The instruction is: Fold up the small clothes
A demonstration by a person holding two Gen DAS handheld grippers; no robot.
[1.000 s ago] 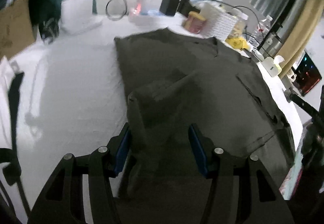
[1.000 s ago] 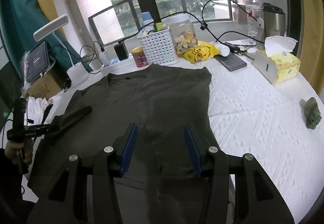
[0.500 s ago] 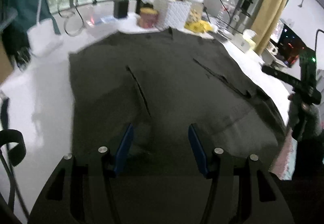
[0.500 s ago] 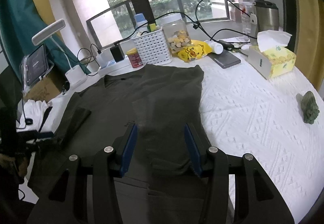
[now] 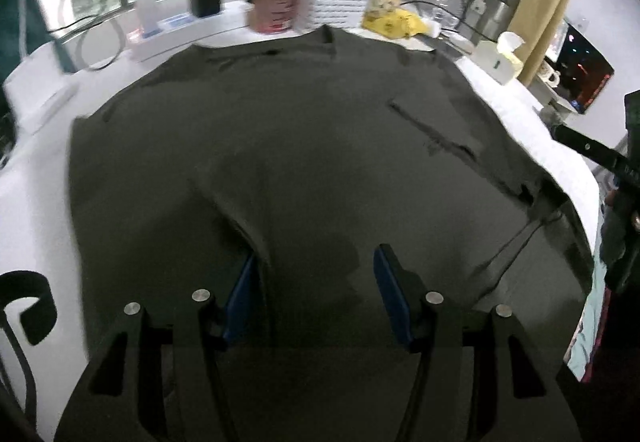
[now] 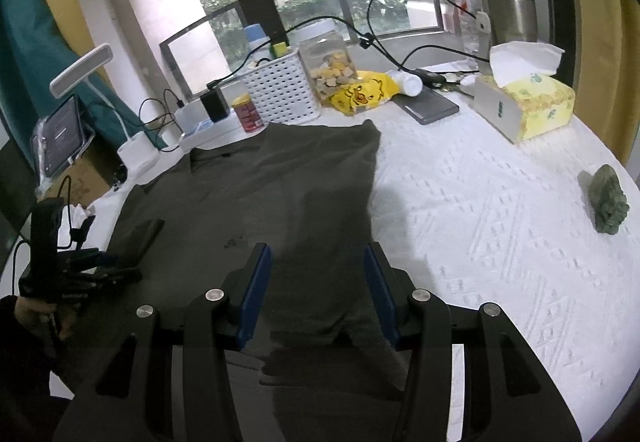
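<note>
Shirt [image 6: 280, 194] lies flat under both grippers' parted, empty jaws; basket [image 6: 284, 90], can [image 6: 248, 113] and tissue box [image 6: 528, 106] crowd its collar end.

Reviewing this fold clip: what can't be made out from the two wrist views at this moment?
- Near hem of the dark shirt: both views, hidden behind each tool's body.
- Whether the left tool touches the cloth: left view, too dark.
- Label on the red can: both views, too small, blurred.
- The person's hand: right view, cut off by the frame edge.

A dark olive shirt [image 6: 280, 194] lies on a white diamond-textured tablecloth [image 6: 500, 210] near a yellow tissue box [image 6: 528, 110].
</note>
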